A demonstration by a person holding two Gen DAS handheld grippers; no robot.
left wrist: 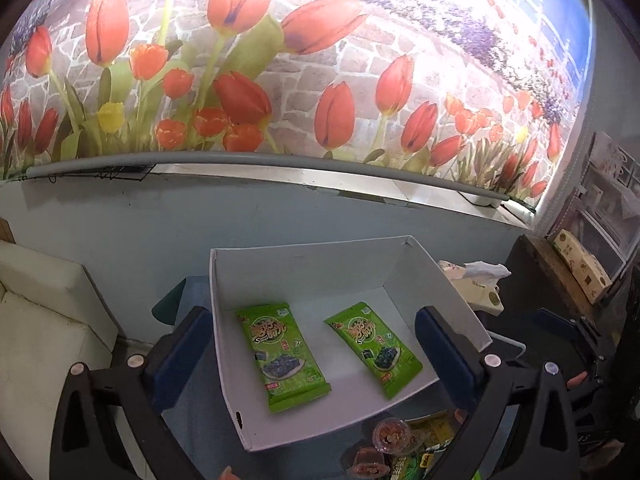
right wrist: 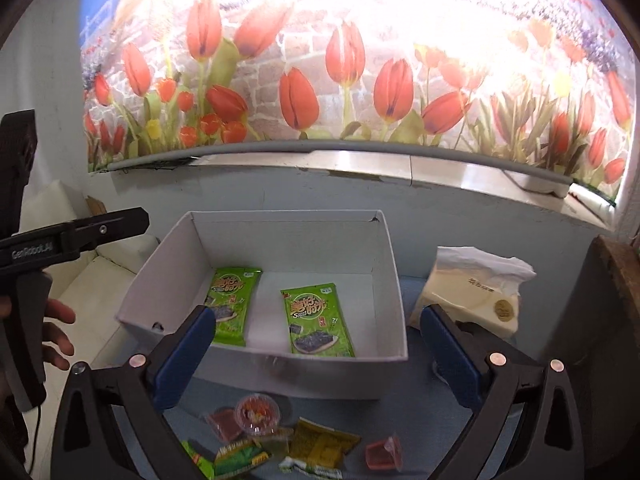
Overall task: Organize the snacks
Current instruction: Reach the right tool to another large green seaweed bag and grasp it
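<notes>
A white cardboard box (left wrist: 224, 344) (right wrist: 384, 280) stands on a blue table. Two green seaweed snack packets lie flat inside it, one on the left (left wrist: 282, 356) (right wrist: 231, 304) and one on the right (left wrist: 374, 346) (right wrist: 316, 320). My left gripper (left wrist: 312, 356) is open and empty, hovering over the box. My right gripper (right wrist: 316, 356) is open and empty, above the box's near wall. Loose snacks lie in front of the box: jelly cups (right wrist: 256, 414) (left wrist: 390, 434), a red jelly cup (right wrist: 384, 454) and green and yellow packets (right wrist: 320, 444).
A tissue pack (right wrist: 476, 288) (left wrist: 472, 280) sits right of the box. A white cushioned seat (left wrist: 44, 320) is on the left. A tulip-print wall and a ledge (right wrist: 360, 160) stand behind. Cartons (left wrist: 580, 264) rest on a dark shelf at right. The left tool and hand (right wrist: 52, 320) show in the right wrist view.
</notes>
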